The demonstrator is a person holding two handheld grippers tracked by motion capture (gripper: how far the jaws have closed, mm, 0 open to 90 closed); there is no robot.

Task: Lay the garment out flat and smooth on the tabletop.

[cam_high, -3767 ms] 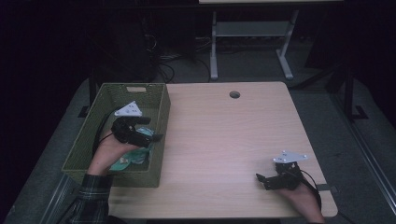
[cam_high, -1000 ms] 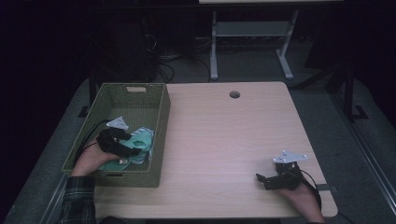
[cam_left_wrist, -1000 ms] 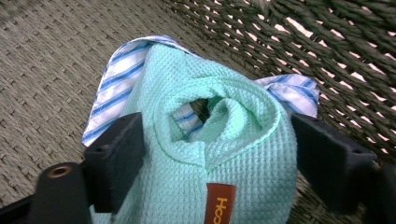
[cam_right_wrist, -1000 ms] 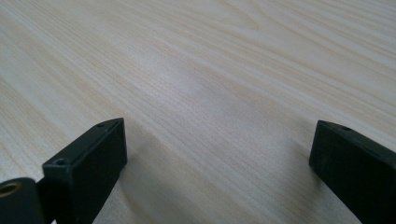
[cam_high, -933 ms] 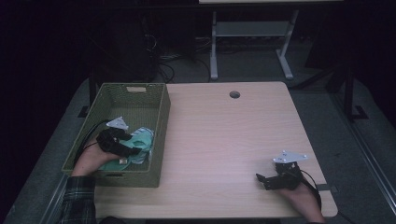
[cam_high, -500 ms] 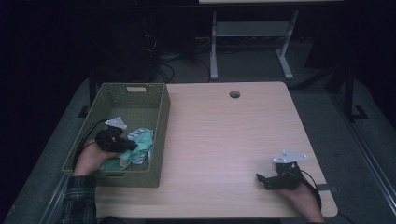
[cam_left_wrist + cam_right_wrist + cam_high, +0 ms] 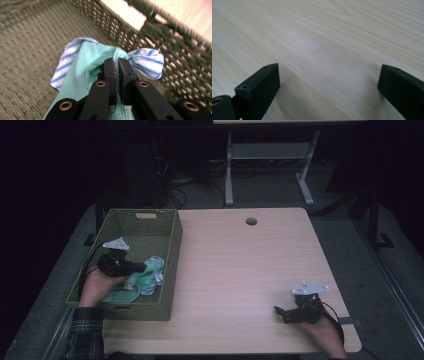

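Grab step: my left tongs (image 7: 117, 65) just closed, pinching cloth (image 7: 85, 62) in basket (image 7: 165, 227) — next, lift out. Right tongs (image 7: 328, 82) wide open, empty on desk (image 7: 240, 265).

cloth (image 7: 87, 75): lower part cut off | basket (image 7: 30, 62): floor blurred

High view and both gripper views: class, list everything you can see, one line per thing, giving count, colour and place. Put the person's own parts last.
Table: one, pale wood, centre; a round hole near its far edge.
Basket: one, olive-green woven, on the table's left side.
Cloth: one, mint green with blue-and-white striped parts, inside the basket.
Stand: one, grey metal, on the floor beyond the table.
Cables: several, dark, on the floor behind the basket.
Left gripper: one, black, in the basket, jaws just closed, pinching a fold of the cloth.
Right gripper: one, black, resting on the table's near right, jaws open, nothing between them.
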